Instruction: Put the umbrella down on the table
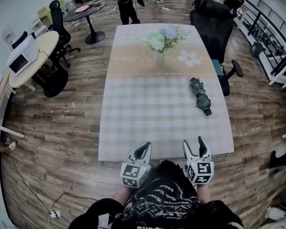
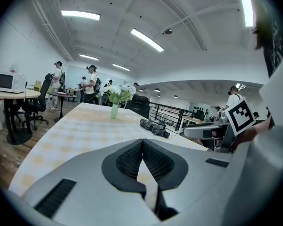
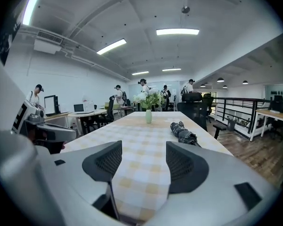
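A folded dark umbrella (image 1: 200, 95) lies on the checked tablecloth near the table's right edge; it also shows as the umbrella (image 2: 154, 127) and the umbrella (image 3: 182, 132) in the two gripper views. My left gripper (image 1: 144, 151) sits at the table's near edge, its jaws closed tip to tip with nothing between them (image 2: 142, 141). My right gripper (image 1: 196, 147) is beside it at the near edge, jaws standing wide apart and empty (image 3: 144, 154). Both grippers are far from the umbrella.
A green vase of flowers (image 1: 161, 43) stands at the table's (image 1: 133, 128) far middle. A black office chair (image 1: 214, 27) stands at the far right corner. A round table (image 1: 33, 56) with a microwave is at the left. People stand at the far end of the room.
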